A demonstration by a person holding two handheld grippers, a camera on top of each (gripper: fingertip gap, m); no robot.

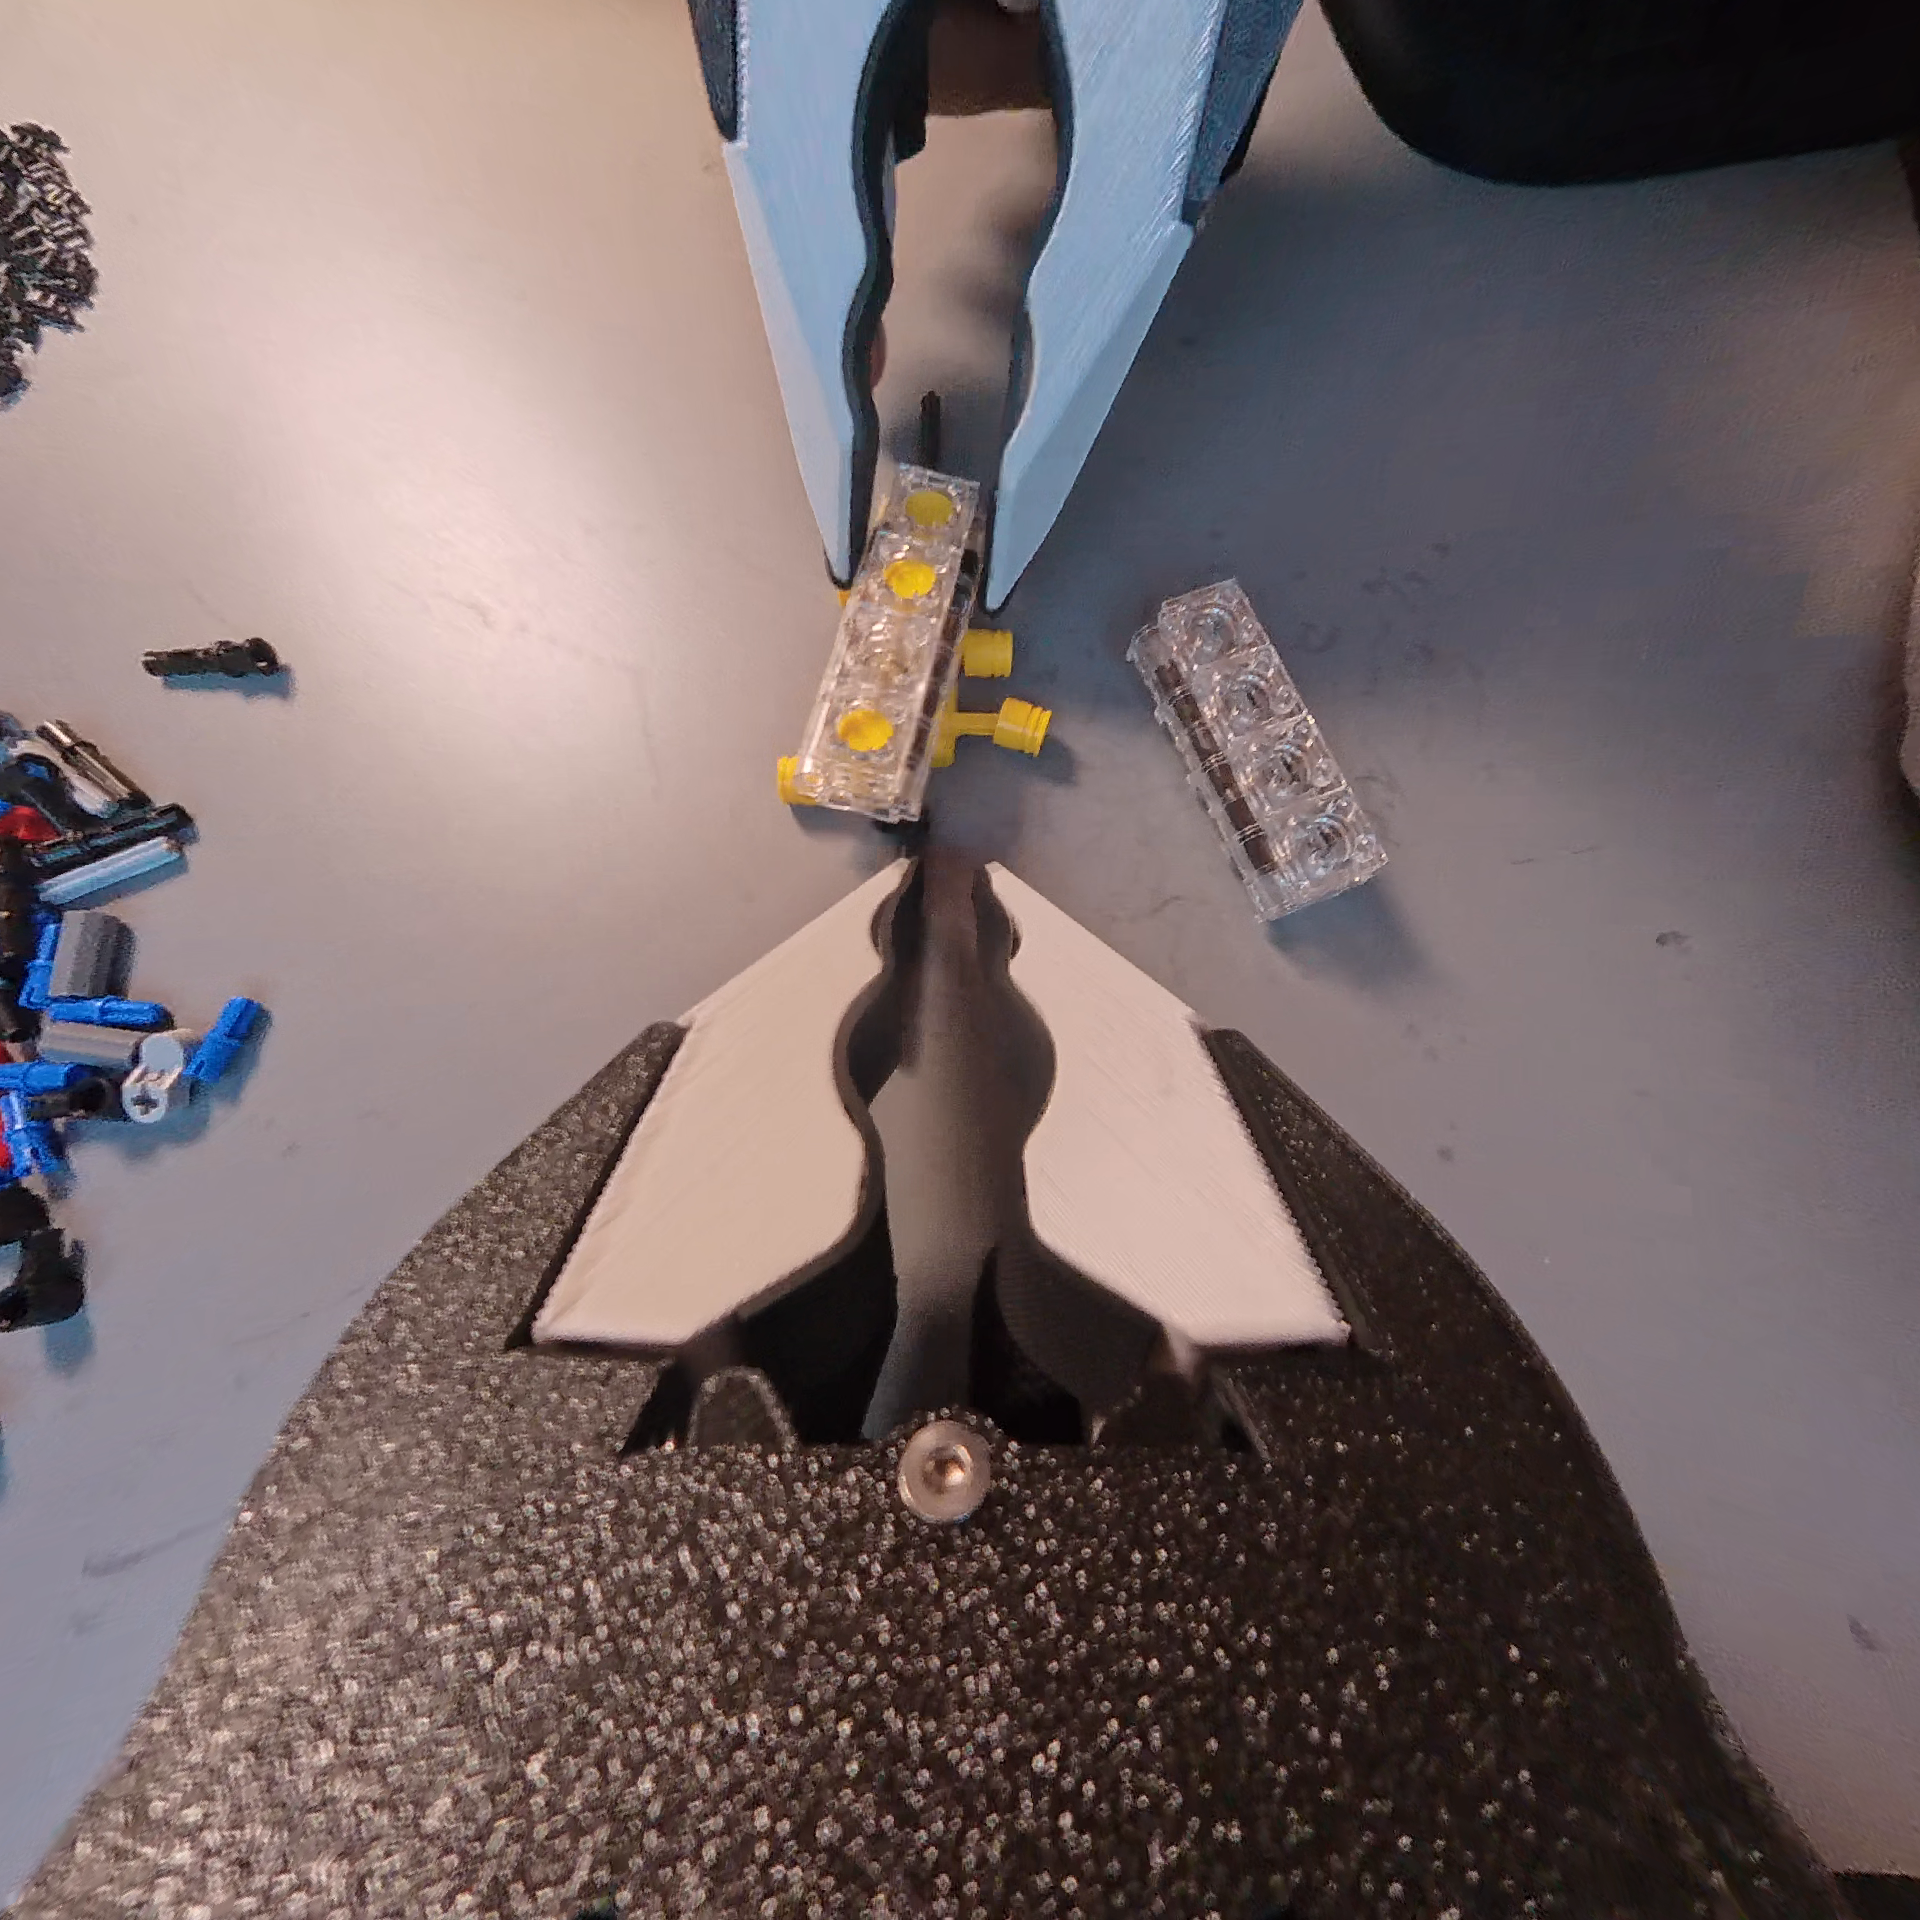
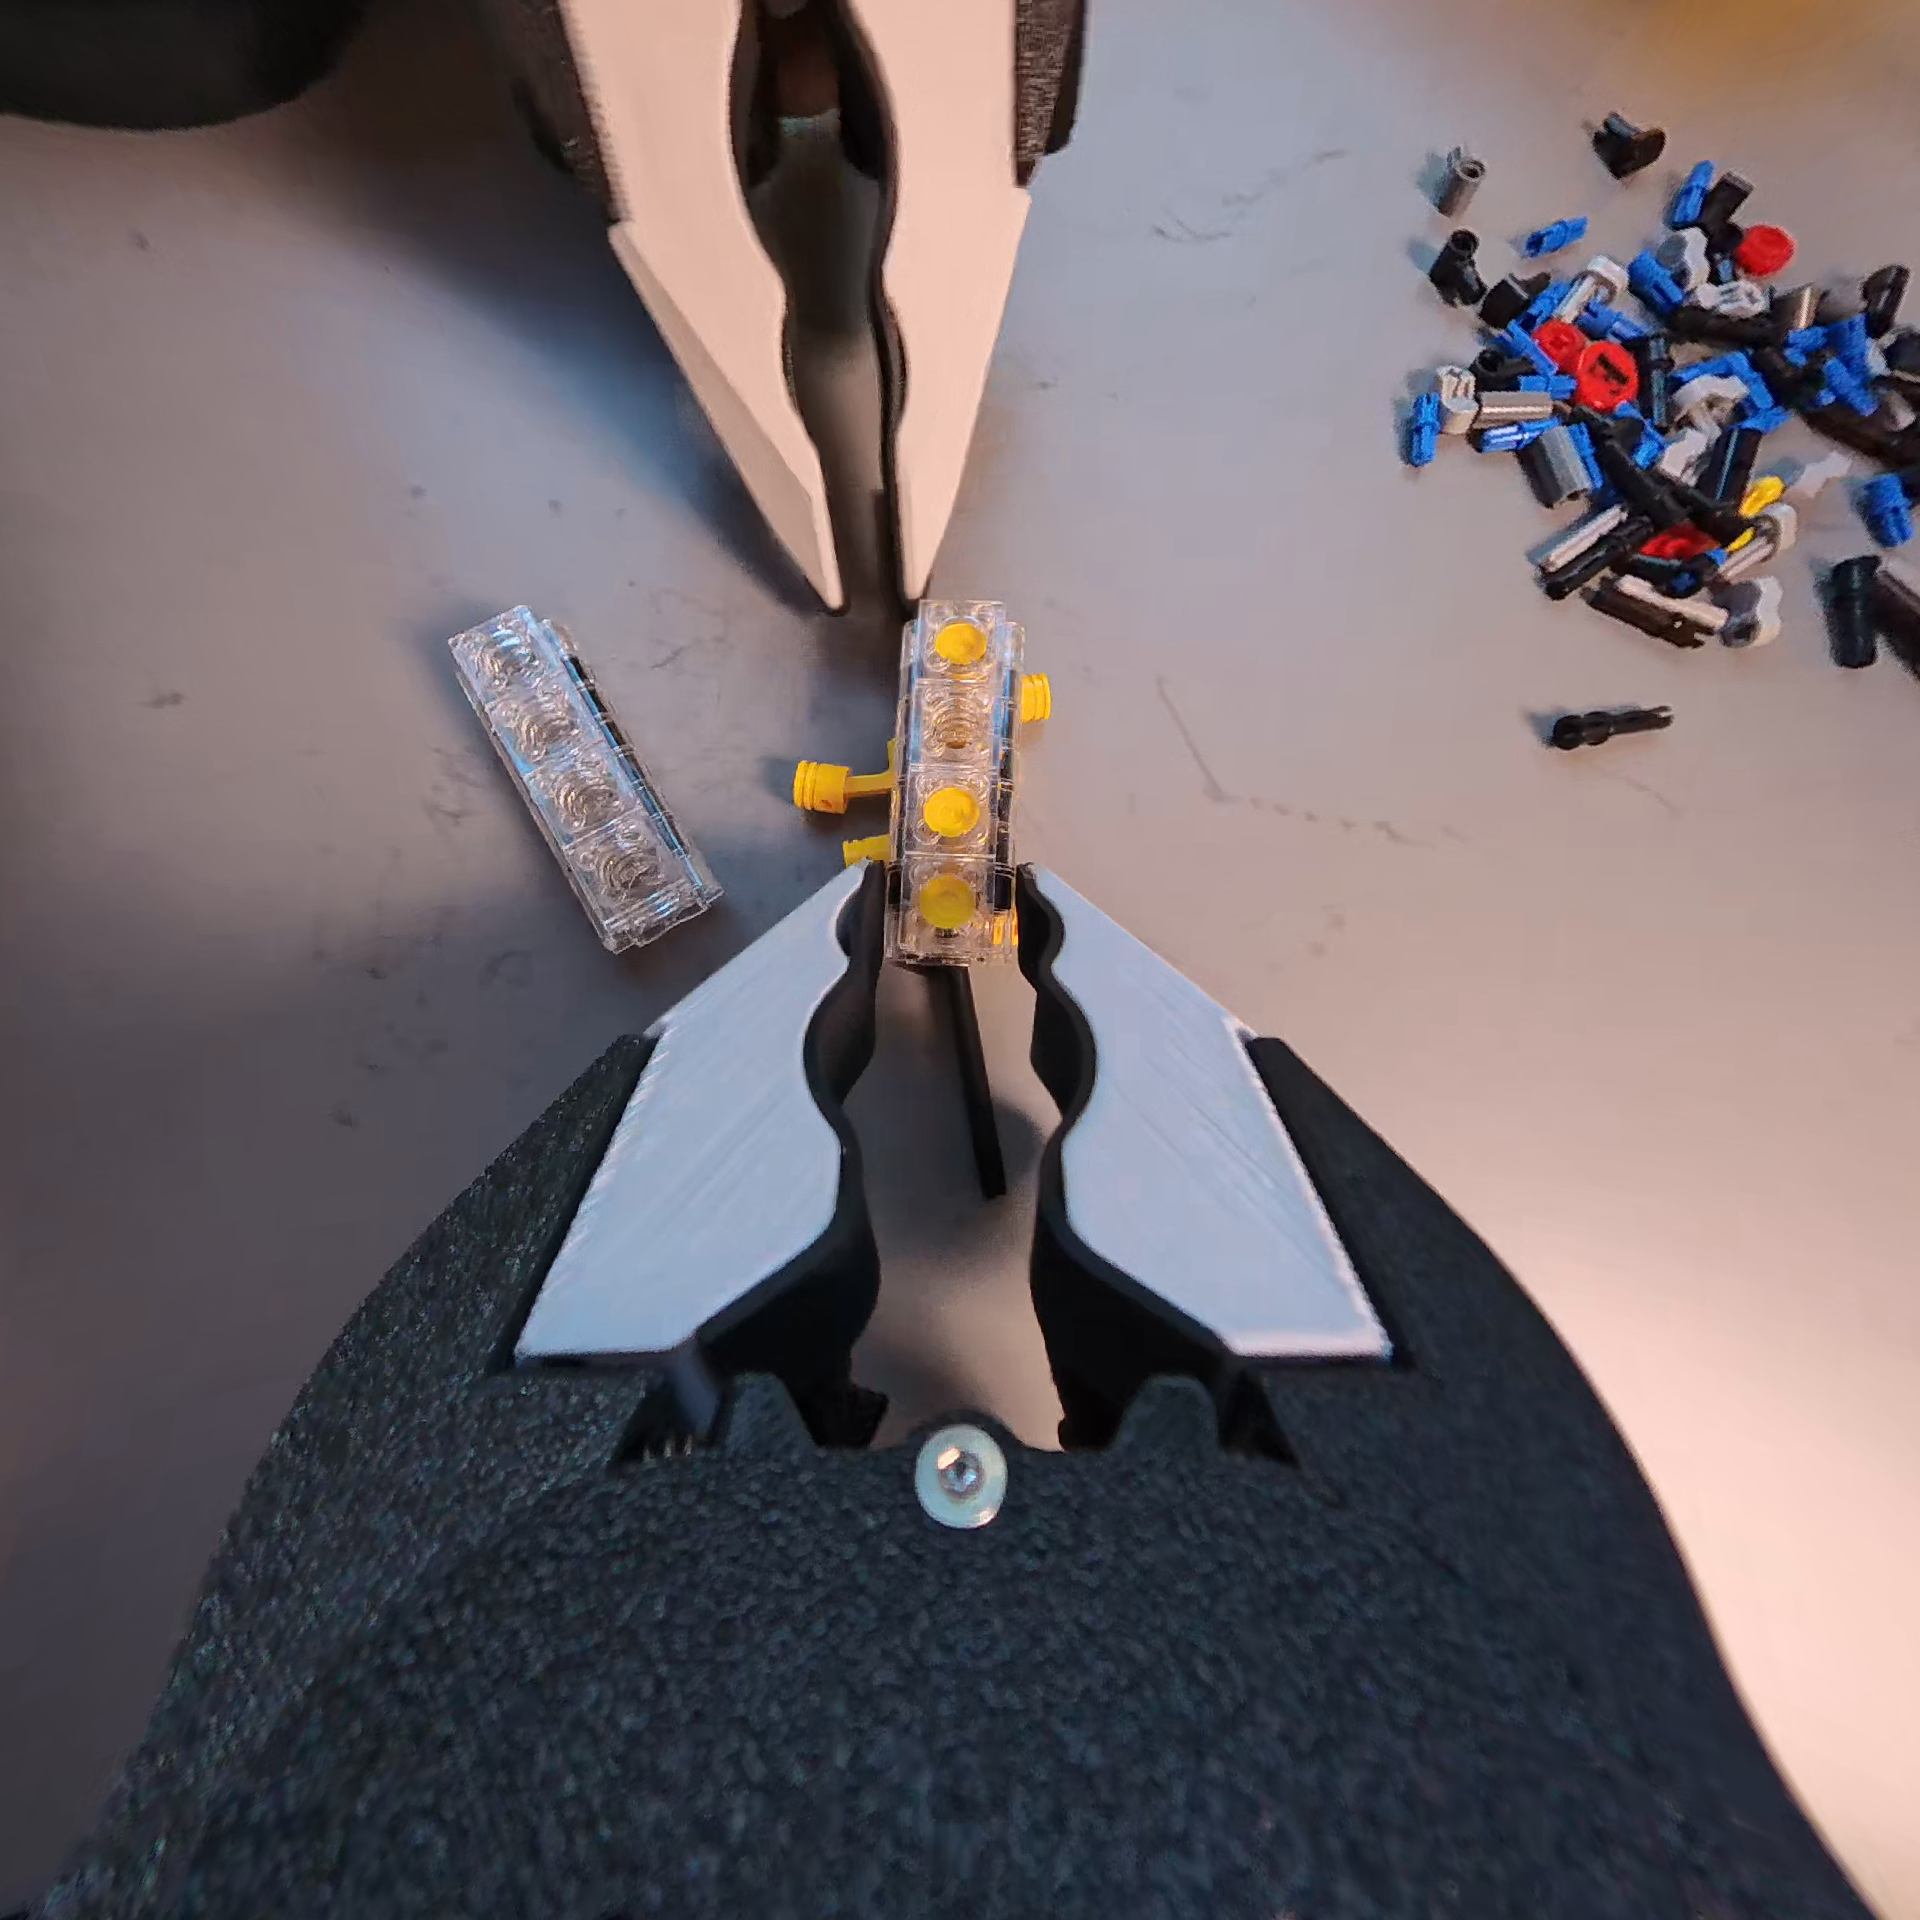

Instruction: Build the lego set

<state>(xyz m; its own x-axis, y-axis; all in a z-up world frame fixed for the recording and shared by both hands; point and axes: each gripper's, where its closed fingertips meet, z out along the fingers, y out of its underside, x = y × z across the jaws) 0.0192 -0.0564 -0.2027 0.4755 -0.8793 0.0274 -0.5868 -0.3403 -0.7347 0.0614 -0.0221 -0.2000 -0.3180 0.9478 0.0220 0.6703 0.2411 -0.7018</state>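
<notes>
Both grippers meet tip to tip over the grey table (image 1: 416,416). Seen from its own wrist camera, the right gripper (image 2: 943,914) has its pale ribbed fingers, lined with wavy black pads and set in a pebbled black body, closed against the two long sides of the near end of the clear engine block (image 2: 956,790). That block lies flat on the table, its long axis running straight away from the right gripper toward the left gripper (image 2: 871,603), whose fingers stand almost shut with only a thin slit between them and nothing in it; its tips sit just beside the block's far end (whether they touch it I cannot tell).

In the block's top row of four round cells, three show a yellow piston head and one shows clear. A black axle (image 2: 982,1091) sticks out of the gripped end, lying between the right gripper's fingers. Yellow pistons (image 2: 831,784) jut from the block's sides, four visible.

A second clear block (image 2: 582,774), also four cells long and empty, lies apart at a slant beside the first. Farther off sits a loose pile of small parts (image 2: 1683,395) in blue, black, grey and red, and one lone black pin (image 2: 1610,724) lies between pile and block.
</notes>
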